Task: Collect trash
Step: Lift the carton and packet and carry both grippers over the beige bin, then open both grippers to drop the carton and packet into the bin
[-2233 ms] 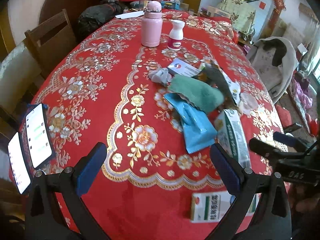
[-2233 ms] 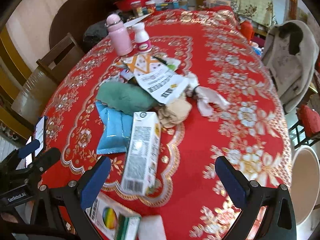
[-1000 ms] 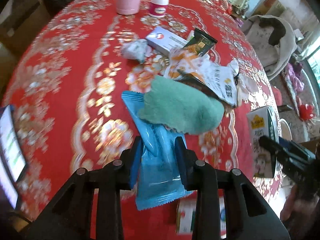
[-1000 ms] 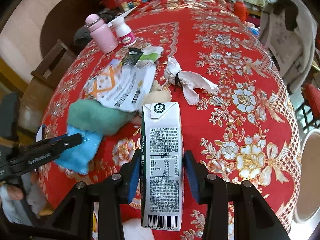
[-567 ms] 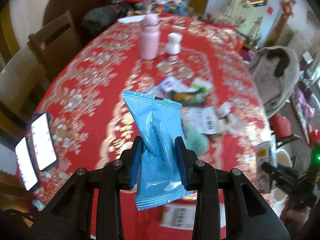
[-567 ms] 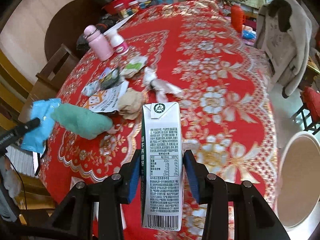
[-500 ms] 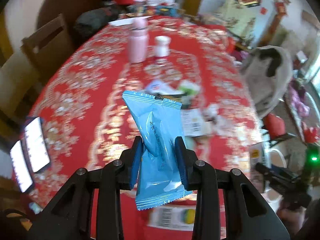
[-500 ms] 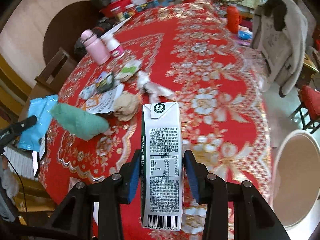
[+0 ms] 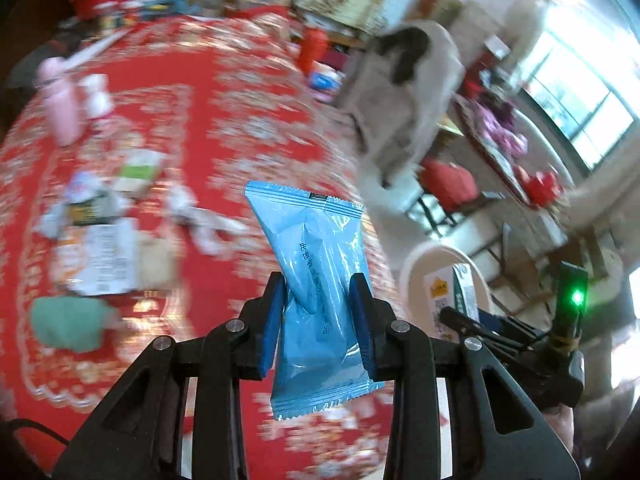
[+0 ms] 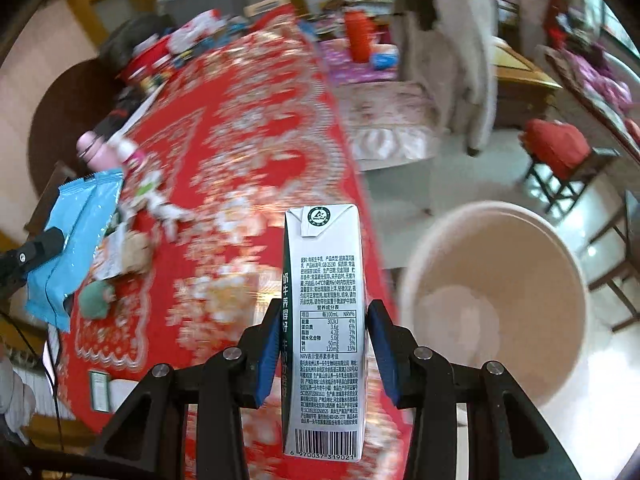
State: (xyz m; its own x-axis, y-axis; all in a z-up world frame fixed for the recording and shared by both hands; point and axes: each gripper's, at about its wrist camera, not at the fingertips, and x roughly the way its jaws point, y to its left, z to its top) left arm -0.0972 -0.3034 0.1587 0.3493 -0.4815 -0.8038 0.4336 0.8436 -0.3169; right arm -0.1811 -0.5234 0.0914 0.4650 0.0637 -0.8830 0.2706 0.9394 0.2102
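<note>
My left gripper is shut on a blue snack wrapper, held upright above the right side of the red table. My right gripper is shut on a white milk carton, carried past the table edge beside a cream round bin on the floor. The left wrist view shows the same bin with the carton over it. The right wrist view shows the wrapper at far left. More trash stays on the cloth: crumpled paper, a printed sheet, a green cloth.
A pink bottle and a small white bottle stand at the far side of the table. A chair draped with a grey coat and a red stool stand beyond the bin. A small box lies near the table's front edge.
Both grippers swung rightward from over the trash pile toward the table's right edge. The bin has grown large in both views, and the wrapper and carton stay gripped.
</note>
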